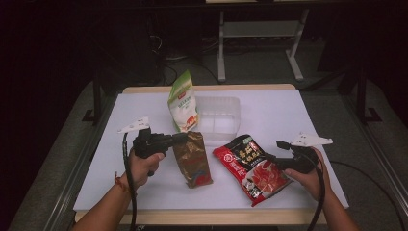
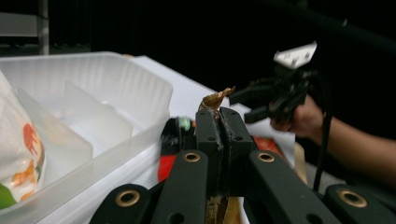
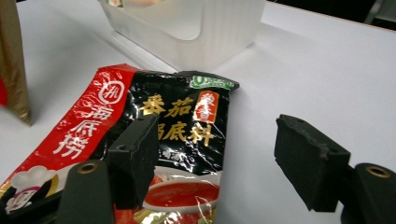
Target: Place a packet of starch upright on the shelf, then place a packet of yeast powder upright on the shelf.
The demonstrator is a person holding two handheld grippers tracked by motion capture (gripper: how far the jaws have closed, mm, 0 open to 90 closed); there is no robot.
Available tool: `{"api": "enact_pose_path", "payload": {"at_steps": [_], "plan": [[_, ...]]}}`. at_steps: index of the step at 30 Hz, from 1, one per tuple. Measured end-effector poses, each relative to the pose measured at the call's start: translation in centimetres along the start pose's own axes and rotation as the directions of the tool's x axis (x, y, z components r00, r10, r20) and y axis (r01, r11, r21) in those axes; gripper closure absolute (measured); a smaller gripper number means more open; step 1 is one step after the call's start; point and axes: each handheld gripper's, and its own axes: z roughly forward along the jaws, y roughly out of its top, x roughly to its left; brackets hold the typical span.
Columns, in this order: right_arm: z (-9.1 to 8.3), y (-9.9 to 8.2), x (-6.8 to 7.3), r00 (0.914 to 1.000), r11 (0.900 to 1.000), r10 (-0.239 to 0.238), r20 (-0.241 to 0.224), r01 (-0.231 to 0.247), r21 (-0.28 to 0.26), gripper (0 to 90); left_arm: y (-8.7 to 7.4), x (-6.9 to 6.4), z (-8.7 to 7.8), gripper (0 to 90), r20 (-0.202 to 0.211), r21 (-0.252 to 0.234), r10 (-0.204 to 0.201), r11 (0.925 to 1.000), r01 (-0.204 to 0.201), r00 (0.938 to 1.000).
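My left gripper (image 1: pixel 181 138) is shut on the top edge of a brown-gold pouch (image 1: pixel 193 161), which hangs down from the jaws over the table's middle. In the left gripper view the crumpled gold edge (image 2: pixel 215 99) sticks up between the closed pads of my left gripper (image 2: pixel 218 117). My right gripper (image 1: pixel 276 153) stands open at the right edge of a red and black soup-base pouch (image 1: pixel 250 166) that lies flat. In the right gripper view my right gripper (image 3: pixel 215 140) has one pad (image 3: pixel 135 154) over that pouch (image 3: pixel 182 112) and the other pad over bare table.
A clear plastic bin (image 1: pixel 226 103) with dividers sits at the back middle of the white table (image 1: pixel 288 110). A green and white pouch (image 1: pixel 183 103) stands upright at the bin's left end. Dark floor and a metal stand lie beyond the table.
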Motion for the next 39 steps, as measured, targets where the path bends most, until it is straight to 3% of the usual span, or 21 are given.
{"api": "enact_pose_path", "payload": {"at_steps": [11,24,29,35,39], "plan": [[-0.1,-0.1,-0.3,0.9998,0.9999,0.011,0.016,-0.011,-0.001,29.4,0.8,-1.2,-0.5,87.8,0.017,-0.035,0.016,0.9993,-0.015,0.9997],[-0.1,-0.1,-0.3,0.9997,0.9998,0.018,0.018,-0.018,-0.01,28.2,1.5,-1.4,-1.3,87.7,-0.003,-0.119,-0.029,0.9925,0.028,0.9996],[-0.3,-0.3,-0.4,0.9993,0.9995,0.028,0.026,-0.028,-0.013,28.2,2.4,-1.6,-1.3,87.8,-0.019,-0.169,-0.051,0.9845,0.047,0.9985],[-0.5,-0.4,-0.8,0.9985,0.999,0.039,0.038,-0.038,-0.024,28.3,4.0,-2.1,-0.9,87.8,-0.045,-0.239,-0.087,0.9682,0.073,0.9952],[-0.5,-0.4,-0.7,0.9985,0.9991,0.036,0.042,-0.036,-0.023,28.2,4.8,-2.2,-0.3,87.7,-0.085,-0.251,-0.096,0.9653,0.072,0.9917]]}}
